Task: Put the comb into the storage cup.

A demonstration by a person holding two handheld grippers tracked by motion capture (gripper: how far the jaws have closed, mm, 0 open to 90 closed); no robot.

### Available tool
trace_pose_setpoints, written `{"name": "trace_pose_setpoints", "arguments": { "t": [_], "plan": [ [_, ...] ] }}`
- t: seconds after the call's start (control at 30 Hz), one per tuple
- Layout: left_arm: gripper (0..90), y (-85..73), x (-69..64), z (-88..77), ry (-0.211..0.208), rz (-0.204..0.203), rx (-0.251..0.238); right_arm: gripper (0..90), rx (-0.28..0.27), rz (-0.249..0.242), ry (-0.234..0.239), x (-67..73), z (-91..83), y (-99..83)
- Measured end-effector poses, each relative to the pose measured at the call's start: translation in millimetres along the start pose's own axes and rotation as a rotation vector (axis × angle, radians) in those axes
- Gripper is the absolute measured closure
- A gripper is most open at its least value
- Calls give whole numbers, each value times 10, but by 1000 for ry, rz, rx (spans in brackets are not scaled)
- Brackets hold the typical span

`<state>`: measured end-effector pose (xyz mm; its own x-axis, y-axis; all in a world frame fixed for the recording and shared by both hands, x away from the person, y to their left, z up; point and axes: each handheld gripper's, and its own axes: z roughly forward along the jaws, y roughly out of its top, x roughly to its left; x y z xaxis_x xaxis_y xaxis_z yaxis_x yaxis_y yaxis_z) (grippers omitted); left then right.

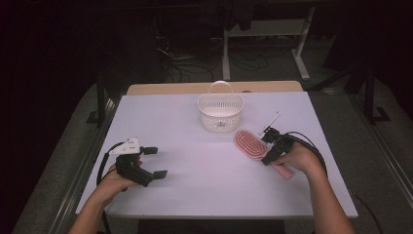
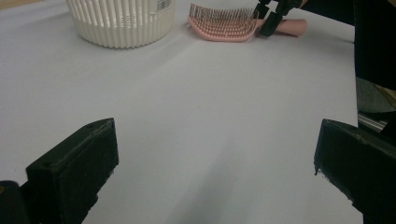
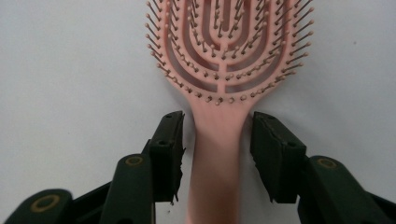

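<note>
Toward the right edge of the table (image 1: 195,195): pink hairbrush (image 1: 249,143), bristles up, head angled toward the far edge, handle toward the near right corner.
Right gripper (image 1: 269,146): set over the brush handle, jaws straddling it just below the head; narrow gaps visible on both sides in the right gripper view, pads (image 3: 172,144) not yet pressing.
Hairbrush neck (image 3: 218,140): centred between the two black jaws, flat on the white surface.
Left gripper (image 1: 155,162): near the left edge, jaws spread wide, nothing between them.
Far edge, middle: white slatted basket (image 1: 220,111), handle upright, just beyond the brush head, apart from it.
Left gripper view: basket (image 2: 122,21) and brush (image 2: 224,25) side by side.
</note>
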<state>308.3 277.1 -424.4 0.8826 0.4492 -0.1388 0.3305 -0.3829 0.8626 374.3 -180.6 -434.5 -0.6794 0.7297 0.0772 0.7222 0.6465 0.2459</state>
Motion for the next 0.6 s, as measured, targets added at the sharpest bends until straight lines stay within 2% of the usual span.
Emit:
{"name": "trace_pose_setpoints", "arguments": {
  "t": [0.43, 0.6],
  "plan": [
    [0, -1, 4, -10, 4, 0, 0, 631, 30, -17, -18, 25, 22, 68],
    [0, -1, 2, -6, 3, -1, -1, 639, 36, -7, -22, 26, 29, 76]
  ]
}}
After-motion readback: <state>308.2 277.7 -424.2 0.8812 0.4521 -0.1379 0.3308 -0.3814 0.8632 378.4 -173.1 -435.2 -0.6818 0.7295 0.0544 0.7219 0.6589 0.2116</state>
